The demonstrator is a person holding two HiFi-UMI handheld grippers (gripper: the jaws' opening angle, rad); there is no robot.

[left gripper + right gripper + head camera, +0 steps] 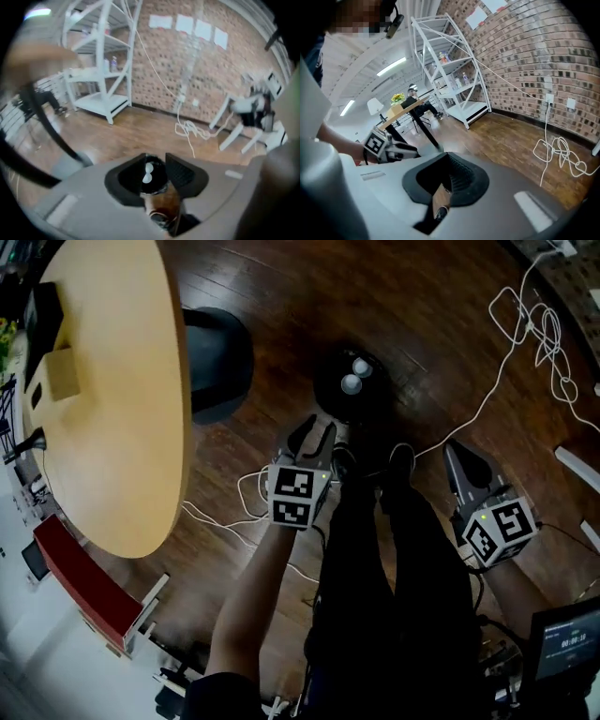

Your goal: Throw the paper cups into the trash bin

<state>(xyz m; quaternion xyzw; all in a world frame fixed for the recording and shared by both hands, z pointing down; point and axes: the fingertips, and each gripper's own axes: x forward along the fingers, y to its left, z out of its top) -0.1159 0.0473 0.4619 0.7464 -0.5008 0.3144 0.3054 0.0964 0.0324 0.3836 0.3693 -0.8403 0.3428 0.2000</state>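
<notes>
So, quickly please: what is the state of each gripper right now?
Left gripper: open, holding nothing.
Right gripper: closed, holding nothing.

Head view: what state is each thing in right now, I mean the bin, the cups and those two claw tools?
trash bin: upright on the floor, top open.
paper cups: two, both inside the trash bin.
left gripper: open, empty, aimed at the trash bin.
right gripper: shut, empty.
</notes>
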